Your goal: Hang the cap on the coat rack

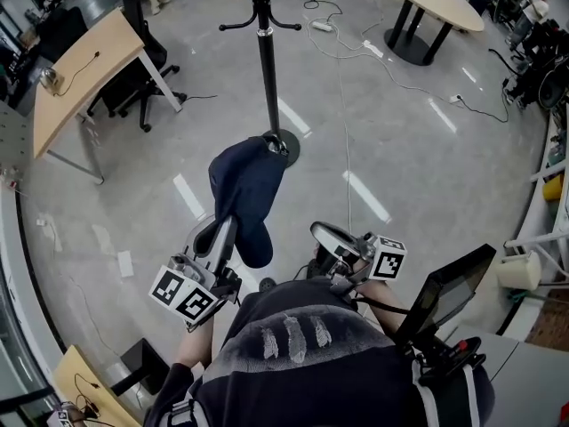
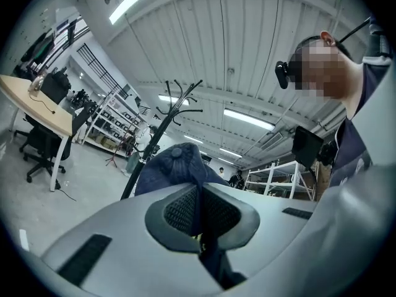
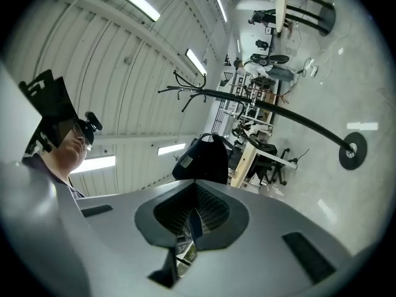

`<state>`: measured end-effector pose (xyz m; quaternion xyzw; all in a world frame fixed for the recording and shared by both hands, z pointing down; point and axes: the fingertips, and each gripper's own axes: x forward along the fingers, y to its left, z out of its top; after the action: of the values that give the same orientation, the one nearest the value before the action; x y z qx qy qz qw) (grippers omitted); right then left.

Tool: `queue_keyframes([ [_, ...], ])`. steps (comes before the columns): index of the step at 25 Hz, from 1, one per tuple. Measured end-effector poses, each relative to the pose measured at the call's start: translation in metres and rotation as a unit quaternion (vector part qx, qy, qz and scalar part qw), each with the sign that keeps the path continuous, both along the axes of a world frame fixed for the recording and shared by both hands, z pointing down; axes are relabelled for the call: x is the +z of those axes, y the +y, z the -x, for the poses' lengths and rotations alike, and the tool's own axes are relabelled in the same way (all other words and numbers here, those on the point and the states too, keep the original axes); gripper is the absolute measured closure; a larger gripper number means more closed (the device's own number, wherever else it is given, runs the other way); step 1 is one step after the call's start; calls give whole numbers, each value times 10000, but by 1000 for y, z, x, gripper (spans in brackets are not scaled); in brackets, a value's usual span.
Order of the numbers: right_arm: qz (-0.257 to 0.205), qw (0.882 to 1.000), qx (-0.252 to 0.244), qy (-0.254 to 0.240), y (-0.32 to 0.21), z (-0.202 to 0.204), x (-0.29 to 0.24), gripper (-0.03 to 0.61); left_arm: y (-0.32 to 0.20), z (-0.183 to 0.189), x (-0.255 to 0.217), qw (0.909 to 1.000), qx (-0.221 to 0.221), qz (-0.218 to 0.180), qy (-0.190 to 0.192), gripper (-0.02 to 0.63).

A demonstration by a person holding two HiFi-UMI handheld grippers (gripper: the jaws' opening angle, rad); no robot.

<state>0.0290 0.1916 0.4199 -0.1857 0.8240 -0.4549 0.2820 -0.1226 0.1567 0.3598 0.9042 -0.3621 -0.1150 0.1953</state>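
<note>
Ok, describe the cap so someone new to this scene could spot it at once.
Find the black coat rack on the grey floor, top centre of the head view. Just below its round base in that picture is the cap, pinched in the left claw. It is the only soft, dark navy thing there, with a button on its crown.

The cap (image 1: 247,189) pinched in the left tool (image 1: 233,228) is matt navy cloth with stitched seams. The left tool and the right tool (image 1: 324,237) have smooth, matt grey plastic shells, and the pads (image 2: 179,209) are dark and finely ribbed. Ahead of the tools, the coat rack (image 1: 267,60) looks like smooth black metal. The floor (image 1: 382,140) beneath them is glossy grey and mirrors the lights.
</note>
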Motion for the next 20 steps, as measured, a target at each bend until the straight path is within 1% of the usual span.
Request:
queue_keyframes([
  [4, -20, 10000, 27, -37, -21, -41, 3, 575, -18, -30, -6, 9997, -192, 10, -165, 598],
  [9, -6, 9997, -256, -22, -39, -67, 9, 575, -35, -52, -11, 9974, -579, -8, -429, 598],
  [11, 2, 9992, -389, -27, -43, -73, 14, 574, -39, -58, -10, 9960, -714, -33, -529, 598],
  [14, 26, 9988, -492, -61, -50, -78, 19, 575, -47, -61, -8, 9950, -822, -26, -564, 598],
  [17, 69, 9989, -464, -56, -59, -77, 22, 575, -58, -58, -7, 9956, -804, -3, -486, 598],
  [20, 100, 9991, -417, 31, -75, -65, 24, 575, -78, -46, -5, 9967, -739, -42, -342, 598],
])
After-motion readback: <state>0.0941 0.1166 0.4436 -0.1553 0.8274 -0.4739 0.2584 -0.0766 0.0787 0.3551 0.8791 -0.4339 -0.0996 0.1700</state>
